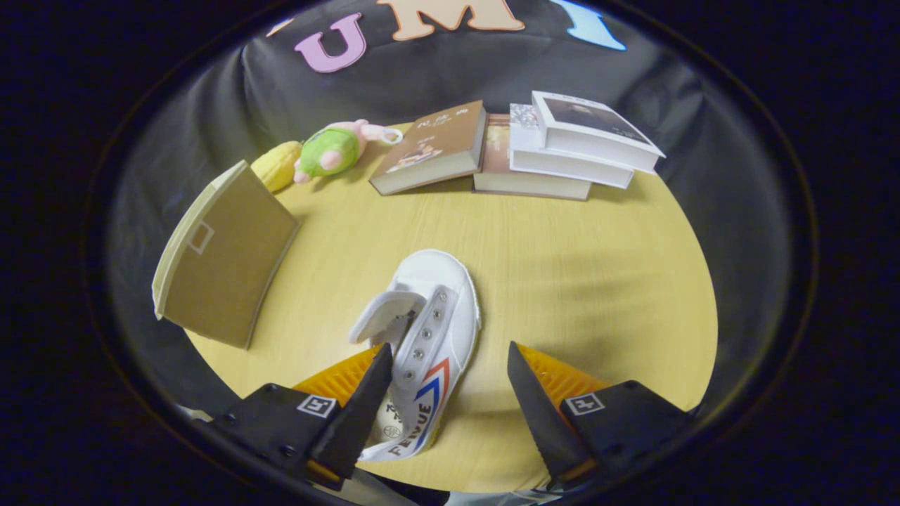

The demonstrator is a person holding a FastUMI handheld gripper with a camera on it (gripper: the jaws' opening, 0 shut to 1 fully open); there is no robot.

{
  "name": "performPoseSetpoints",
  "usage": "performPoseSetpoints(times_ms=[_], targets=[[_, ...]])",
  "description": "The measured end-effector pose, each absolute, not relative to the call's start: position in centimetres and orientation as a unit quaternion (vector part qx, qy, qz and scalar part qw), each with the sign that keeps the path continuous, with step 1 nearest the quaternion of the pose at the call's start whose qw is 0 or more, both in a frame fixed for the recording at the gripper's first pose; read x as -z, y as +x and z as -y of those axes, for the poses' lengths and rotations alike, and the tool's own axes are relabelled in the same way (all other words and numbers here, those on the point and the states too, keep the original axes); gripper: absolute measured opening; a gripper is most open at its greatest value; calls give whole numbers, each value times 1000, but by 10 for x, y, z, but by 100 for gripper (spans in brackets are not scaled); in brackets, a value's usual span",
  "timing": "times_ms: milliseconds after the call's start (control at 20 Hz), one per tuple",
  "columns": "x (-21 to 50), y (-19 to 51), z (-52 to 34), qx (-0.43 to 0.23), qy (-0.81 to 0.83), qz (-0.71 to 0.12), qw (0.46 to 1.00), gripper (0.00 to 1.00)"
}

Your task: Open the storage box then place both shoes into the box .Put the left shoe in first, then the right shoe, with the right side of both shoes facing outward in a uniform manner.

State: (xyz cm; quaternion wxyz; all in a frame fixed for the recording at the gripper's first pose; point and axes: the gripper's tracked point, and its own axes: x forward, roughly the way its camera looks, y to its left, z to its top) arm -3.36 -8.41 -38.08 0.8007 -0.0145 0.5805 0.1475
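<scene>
Shoe [427, 330] at lower centre, between wide-open fingers of gripper [450, 376], not gripped.
Risk judged: slipping sideways if pinched only on soft tongue.

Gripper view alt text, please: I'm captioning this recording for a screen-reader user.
The gripper is open, and a white canvas shoe lies on the yellow table between the fingers, nearer the left one, toe pointing away. Beyond it to the left stands a tan storage box; at the table's far edge are a plush toy and stacked books.

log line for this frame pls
phase: reaching for shoe | gripper: open, white shoe between the fingers, nearer the left one, not clamped | box: beyond-left of shoe | shoe: on table
</scene>
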Motion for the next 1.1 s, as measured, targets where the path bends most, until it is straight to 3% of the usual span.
performPoseSetpoints(times_ms=[100,500,700,750,800,850,1100], targets=[[386,-39,81,-144,9,-599,788,100],[401,-64,73,-125,25,-650,749,55],[398,-64,75,-116,-10,-648,753,39],[401,-62,76,-115,-16,-643,757,20],[396,-62,79,-105,3,-639,762,20],[396,-62,77,-103,18,-638,763,5],[381,-59,69,-90,105,-624,769,4]])
